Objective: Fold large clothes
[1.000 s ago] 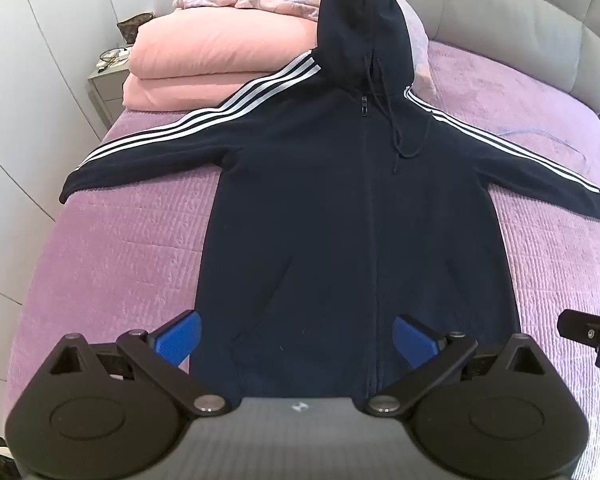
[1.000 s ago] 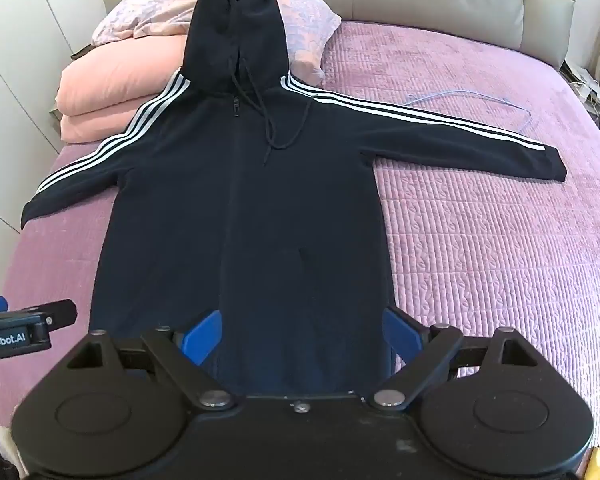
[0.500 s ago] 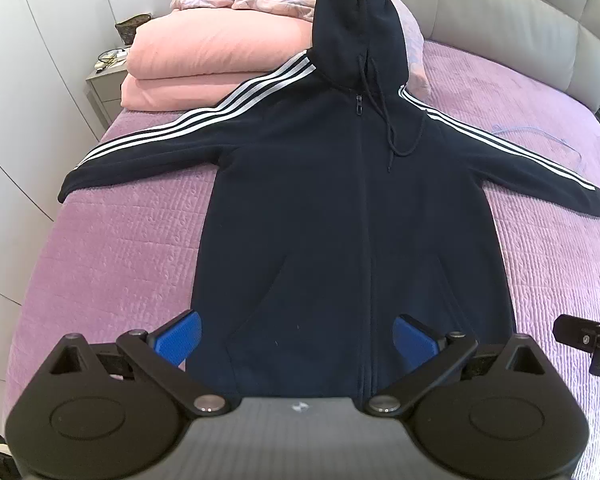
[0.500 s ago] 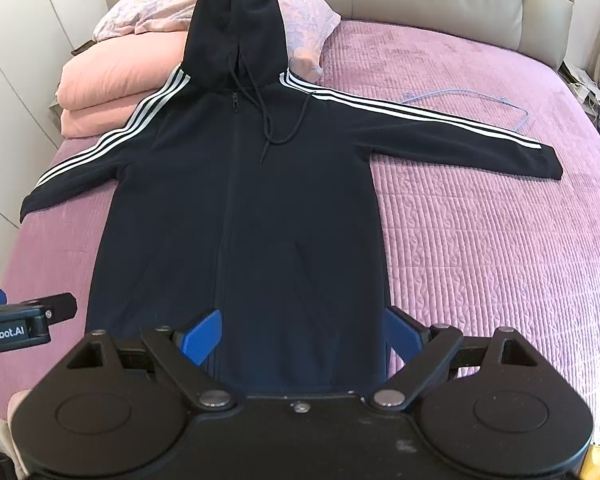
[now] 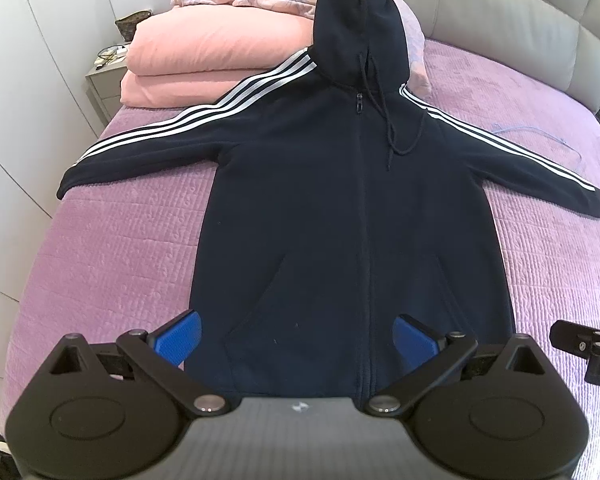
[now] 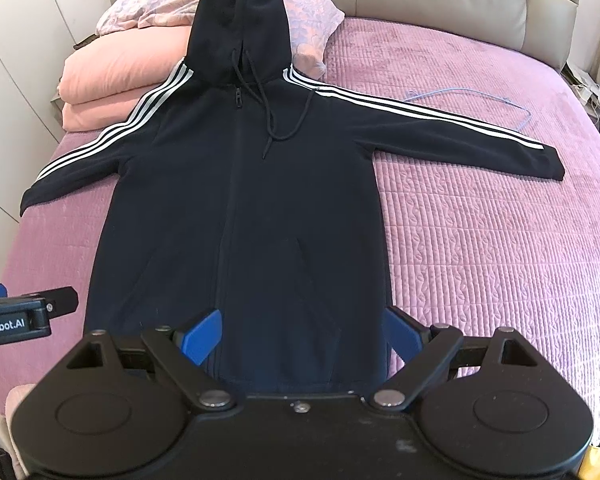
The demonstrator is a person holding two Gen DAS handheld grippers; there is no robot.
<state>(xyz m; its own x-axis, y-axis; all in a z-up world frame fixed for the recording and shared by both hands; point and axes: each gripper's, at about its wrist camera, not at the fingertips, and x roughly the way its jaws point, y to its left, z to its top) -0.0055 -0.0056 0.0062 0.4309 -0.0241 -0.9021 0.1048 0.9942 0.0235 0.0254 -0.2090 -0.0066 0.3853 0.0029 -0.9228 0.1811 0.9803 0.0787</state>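
A dark navy zip hoodie with white sleeve stripes lies flat and face up on the purple bedspread, sleeves spread, hood toward the headboard. My left gripper hovers open over the hem, its blue pads wide apart with nothing held. My right gripper is also open above the hem, a little to the right. Each gripper's tip shows at the edge of the other's view: the right one at the right edge of the left wrist view, the left one at the left edge of the right wrist view.
Folded pink bedding and a floral pillow lie at the head of the bed. A light blue cable rests on the bedspread beyond the right sleeve. White wardrobes and a nightstand stand to the left.
Both grippers have drawn back slightly toward the foot of the bed, so the hoodie sits a bit farther away in view. The hoodie has not moved.
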